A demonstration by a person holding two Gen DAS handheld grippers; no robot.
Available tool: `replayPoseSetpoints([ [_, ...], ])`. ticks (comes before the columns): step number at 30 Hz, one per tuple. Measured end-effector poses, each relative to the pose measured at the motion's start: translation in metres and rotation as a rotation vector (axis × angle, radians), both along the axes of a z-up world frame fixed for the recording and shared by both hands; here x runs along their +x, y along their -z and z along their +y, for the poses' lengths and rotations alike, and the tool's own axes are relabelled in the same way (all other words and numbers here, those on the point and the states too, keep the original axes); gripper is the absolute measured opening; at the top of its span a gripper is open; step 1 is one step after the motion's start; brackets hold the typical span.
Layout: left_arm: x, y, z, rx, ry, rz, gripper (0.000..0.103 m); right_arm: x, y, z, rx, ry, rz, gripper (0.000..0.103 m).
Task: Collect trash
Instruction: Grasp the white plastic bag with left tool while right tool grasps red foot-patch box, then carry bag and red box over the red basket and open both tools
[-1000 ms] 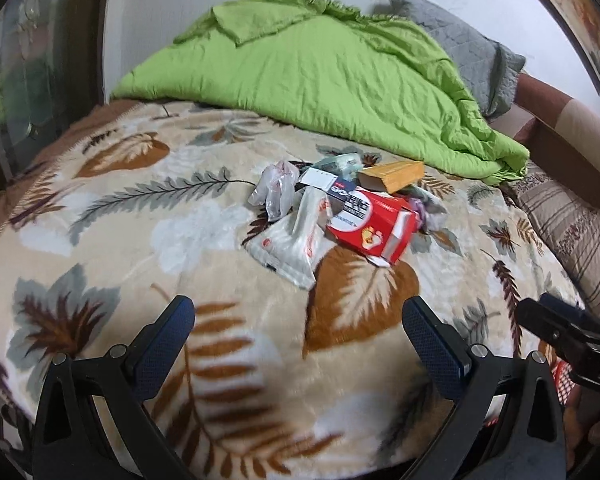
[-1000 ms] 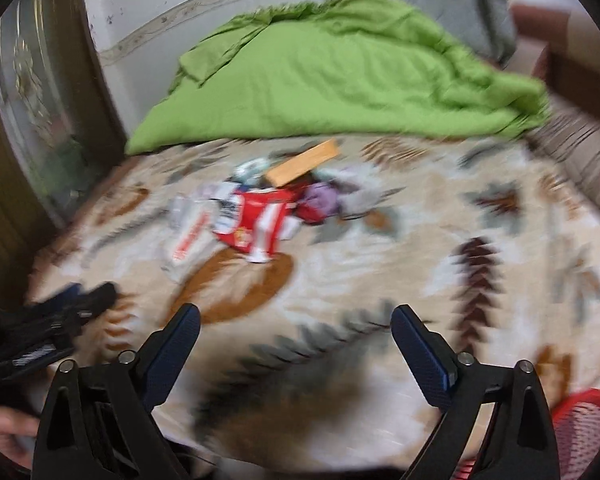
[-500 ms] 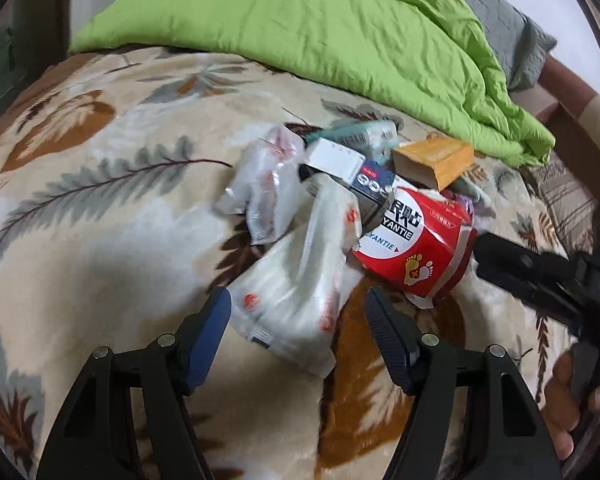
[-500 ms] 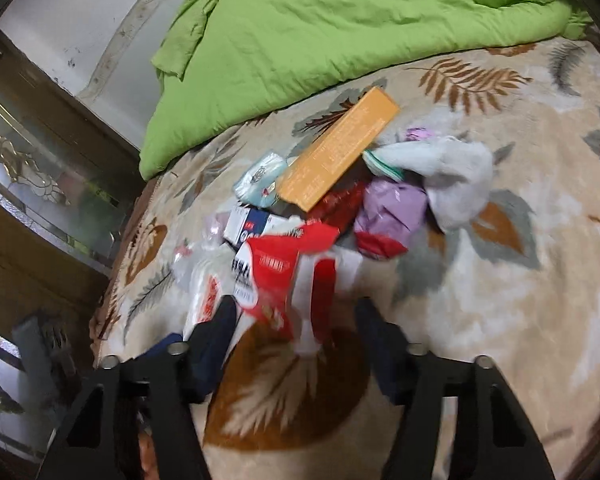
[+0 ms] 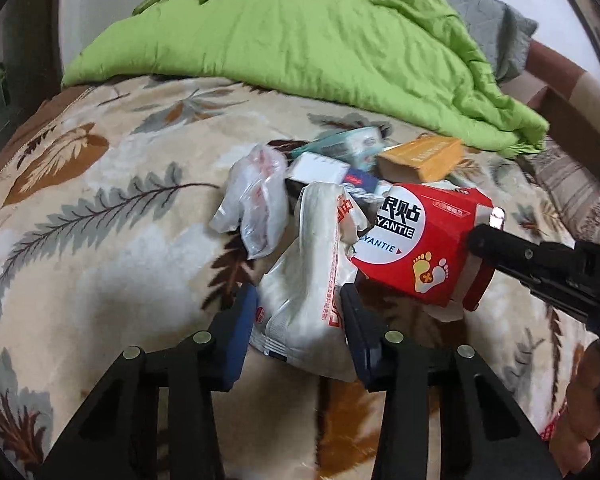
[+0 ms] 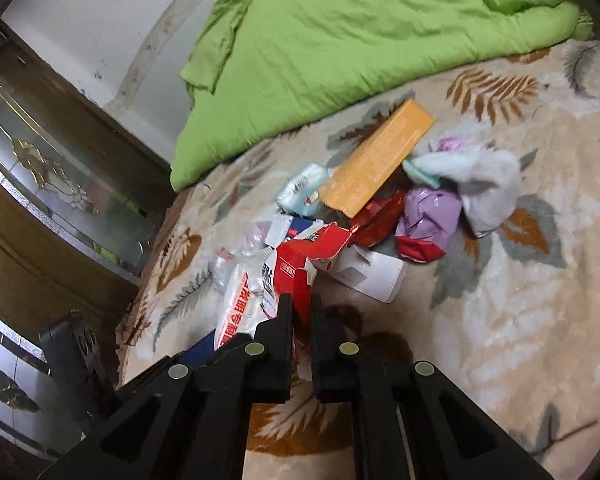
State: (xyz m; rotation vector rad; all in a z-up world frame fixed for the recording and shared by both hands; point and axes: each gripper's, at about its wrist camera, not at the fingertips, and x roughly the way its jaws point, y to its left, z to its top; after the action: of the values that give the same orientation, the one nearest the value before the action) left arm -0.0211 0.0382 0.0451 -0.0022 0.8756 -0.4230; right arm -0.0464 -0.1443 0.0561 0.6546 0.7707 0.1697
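A pile of trash lies on the leaf-patterned blanket (image 5: 100, 264). My left gripper (image 5: 298, 300) has a white plastic packet (image 5: 308, 292) between its blue pads; the jaws are closing and both pads touch the packet's sides. My right gripper (image 6: 302, 304) is shut on the torn flap of a red box (image 6: 300, 264). In the left wrist view that red box (image 5: 416, 248) sits right of the packet, with the right gripper (image 5: 476, 240) pinching its right edge. Behind lie an orange box (image 6: 376, 160), a clear bag (image 5: 256, 204) and a purple wrapper (image 6: 428, 216).
A green quilt (image 5: 300, 32) is bunched across the back of the bed, with a grey pillow (image 5: 496, 20) behind it. A white box (image 6: 372, 276), a red wrapper (image 6: 376, 220) and a white cloth (image 6: 484, 184) lie in the pile. A wooden cabinet with glass (image 6: 52, 200) stands left.
Both grippers have moved forward and down to the pile. The left jaws narrowed around the white packet. The right jaws went from wide open to shut on the red box's flap.
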Motion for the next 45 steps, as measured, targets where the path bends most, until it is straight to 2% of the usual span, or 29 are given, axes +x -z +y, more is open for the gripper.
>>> replayPoseSetpoints([
  [6,-0.027,-0.017,-0.001,-0.083,0.05,-0.044,0.041,-0.03,-0.023,-0.013,-0.043,0.064,-0.076,0.008],
  [10,-0.044,-0.029,-0.01,-0.09,0.087,-0.121,0.042,-0.058,-0.038,-0.028,-0.067,0.131,-0.117,0.005],
  [15,-0.059,-0.037,-0.026,-0.115,0.157,-0.153,0.042,-0.099,-0.052,-0.049,-0.074,0.175,-0.149,0.005],
  [18,-0.069,-0.04,-0.039,-0.149,0.207,-0.141,0.042,-0.122,-0.053,-0.063,-0.061,0.204,-0.145,0.005],
  [23,-0.102,-0.049,-0.074,-0.178,0.344,-0.134,0.042,-0.174,-0.059,-0.087,-0.025,0.245,-0.141,0.005],
  [29,-0.164,-0.076,-0.131,-0.238,0.584,-0.121,0.042,-0.267,-0.085,-0.123,-0.071,0.345,-0.153,0.005],
  [34,-0.216,-0.088,-0.179,-0.261,0.772,-0.061,0.042,-0.354,-0.086,-0.163,-0.094,0.504,-0.085,0.005],
  [40,-0.269,-0.068,-0.24,-0.208,0.95,0.08,0.042,-0.414,-0.059,-0.185,-0.093,0.614,0.038,0.005],
  [42,-0.284,-0.063,-0.251,-0.187,0.98,0.124,0.044,-0.422,-0.05,-0.189,-0.105,0.631,0.075,0.008],
  [44,-0.289,-0.057,-0.263,-0.16,0.981,0.145,0.05,-0.427,-0.041,-0.193,-0.11,0.653,0.118,0.011],
  [45,-0.291,-0.055,-0.264,-0.149,0.981,0.15,0.054,-0.429,-0.036,-0.196,-0.097,0.656,0.131,0.021],
])
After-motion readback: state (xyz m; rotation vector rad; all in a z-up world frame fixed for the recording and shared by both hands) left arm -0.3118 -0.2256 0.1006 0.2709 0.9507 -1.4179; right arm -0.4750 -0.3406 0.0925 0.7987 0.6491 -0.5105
